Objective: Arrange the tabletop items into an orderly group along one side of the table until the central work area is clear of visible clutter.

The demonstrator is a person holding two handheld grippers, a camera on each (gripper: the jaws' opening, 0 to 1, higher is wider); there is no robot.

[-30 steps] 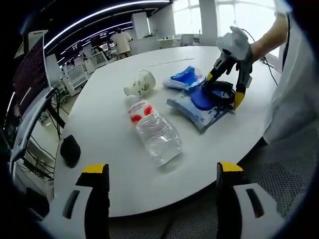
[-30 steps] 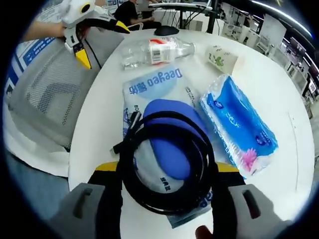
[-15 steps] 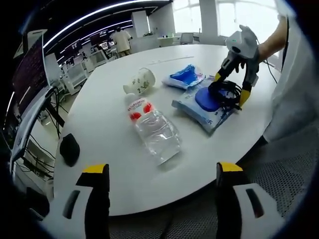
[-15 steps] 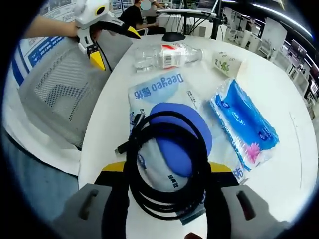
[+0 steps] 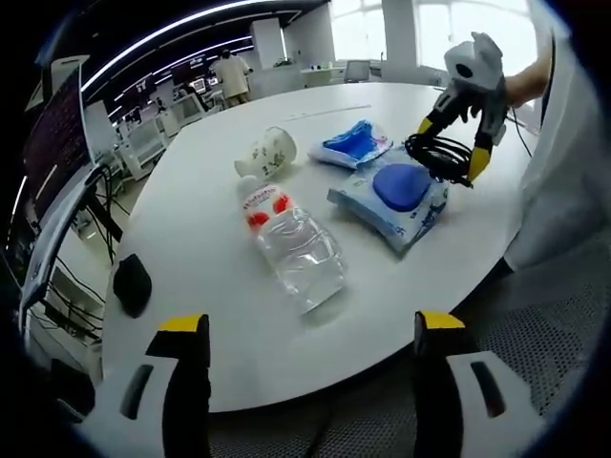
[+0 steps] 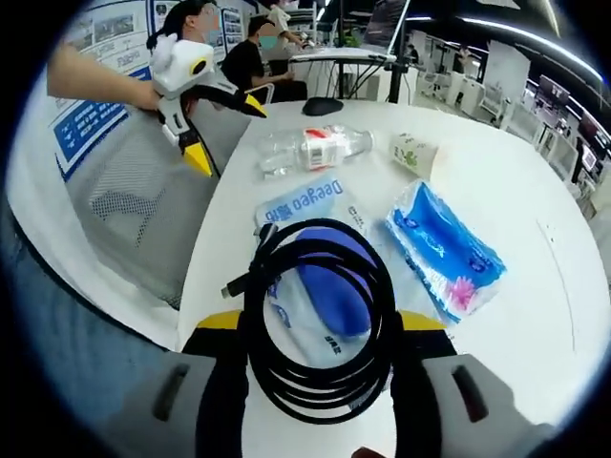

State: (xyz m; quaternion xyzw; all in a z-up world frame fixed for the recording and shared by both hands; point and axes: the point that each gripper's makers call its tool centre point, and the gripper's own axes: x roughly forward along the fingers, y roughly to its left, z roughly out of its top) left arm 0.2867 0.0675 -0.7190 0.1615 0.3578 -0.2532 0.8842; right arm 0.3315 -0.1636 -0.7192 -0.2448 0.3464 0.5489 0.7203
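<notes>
In the right gripper view, the right gripper (image 6: 320,334) is clamped on a coiled black cable (image 6: 320,315), a thick, glossy loop of several turns held between its yellow-tipped jaws, with a loose plug end sticking out at the left of the coil. The coil hangs above the white round table (image 6: 535,286), over a pale blue plastic wipes pack (image 6: 301,205) printed with blue lettering, which lies flat near the table's edge and carries a rounded dark blue lid (image 6: 329,286) on top. Just beside that pack lies a bright blue tissue packet (image 6: 444,248) with a pink flower mark. Farther along, a clear plastic water bottle (image 6: 310,148) with a red and white label lies on its side, and near it a white paper cup (image 6: 412,153) with a green pattern is tipped over. A black computer mouse (image 6: 323,105) sits at the far edge. The left gripper (image 6: 218,129), white with yellow tips, is held by a hand off the table's left side, above a grey mesh chair (image 6: 124,200). In the left gripper view, the left gripper's (image 5: 304,348) jaws stand wide apart, holding nothing, short of the table edge, with the bottle lying just beyond them.
</notes>
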